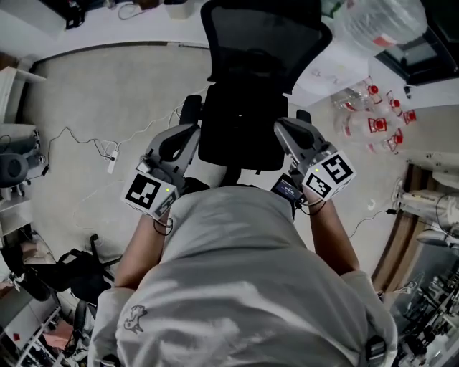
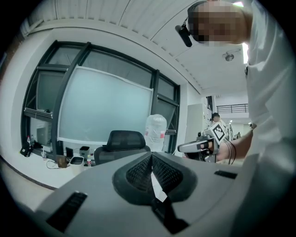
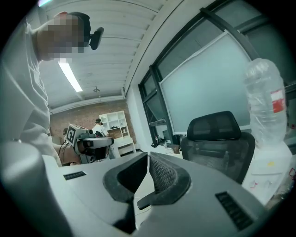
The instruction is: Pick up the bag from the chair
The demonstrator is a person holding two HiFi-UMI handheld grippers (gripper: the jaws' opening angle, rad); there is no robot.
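A black mesh office chair (image 1: 240, 132) stands right in front of me, its backrest (image 1: 262, 39) on the far side. Its seat is dark, and I cannot make out a bag on it. My left gripper (image 1: 192, 131) is beside the seat's left edge and my right gripper (image 1: 281, 126) beside its right edge, both pointing at the chair. In the left gripper view the chair (image 2: 122, 141) is ahead, and the pads of the left gripper (image 2: 151, 157) meet with nothing between them. The right gripper (image 3: 149, 158) is likewise shut and empty, with the chair (image 3: 217, 134) ahead on the right.
A white cable and power strip (image 1: 111, 161) lie on the floor at left. A large water jug (image 1: 376, 21) and a pack of bottles (image 1: 369, 118) sit at right, behind the chair. Another dark chair base (image 1: 72, 272) is at lower left. Shelving (image 1: 430, 215) lines the right side.
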